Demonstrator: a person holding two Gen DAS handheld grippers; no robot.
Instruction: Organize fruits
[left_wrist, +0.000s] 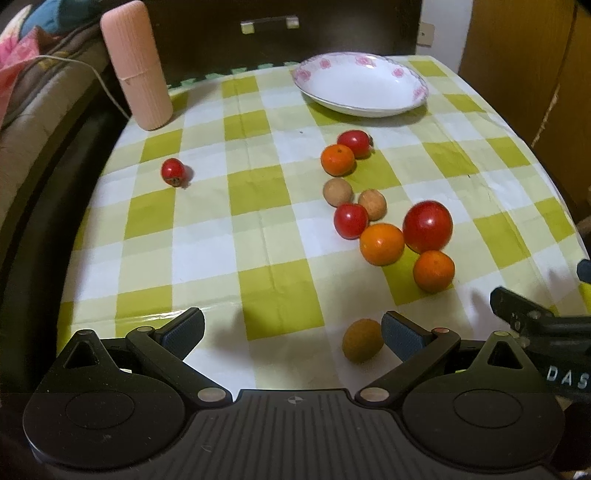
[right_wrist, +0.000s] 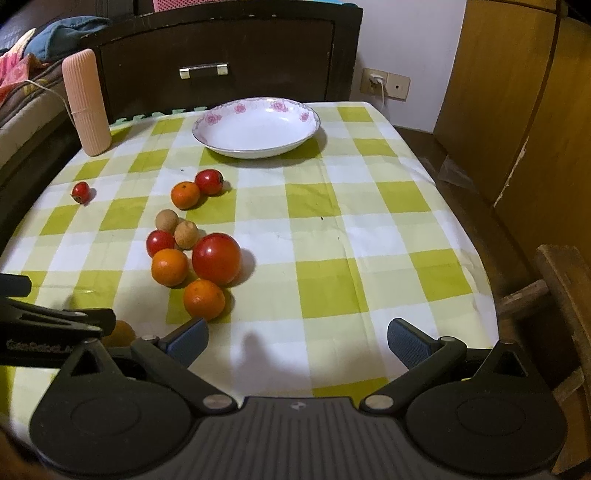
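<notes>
Just beside left gripper (left_wrist: 293, 330) (gaping): kiwi (left_wrist: 362, 340).

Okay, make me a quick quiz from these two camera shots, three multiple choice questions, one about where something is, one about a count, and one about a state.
1. Where does the pink ribbed cylinder stand?
A. far left corner of the table
B. inside the bowl
C. among the oranges

2. How many oranges lie on the checked cloth?
A. one
B. three
C. six

3. What is in the white flowered bowl?
A. two tomatoes
B. an orange
C. nothing

Answers:
1 A, it stands upright at the far left edge, apart from the fruit.
2 B, one orange lies farther back, and two lie beside the large tomato.
3 C, its white inside shows bare in both views.
</notes>
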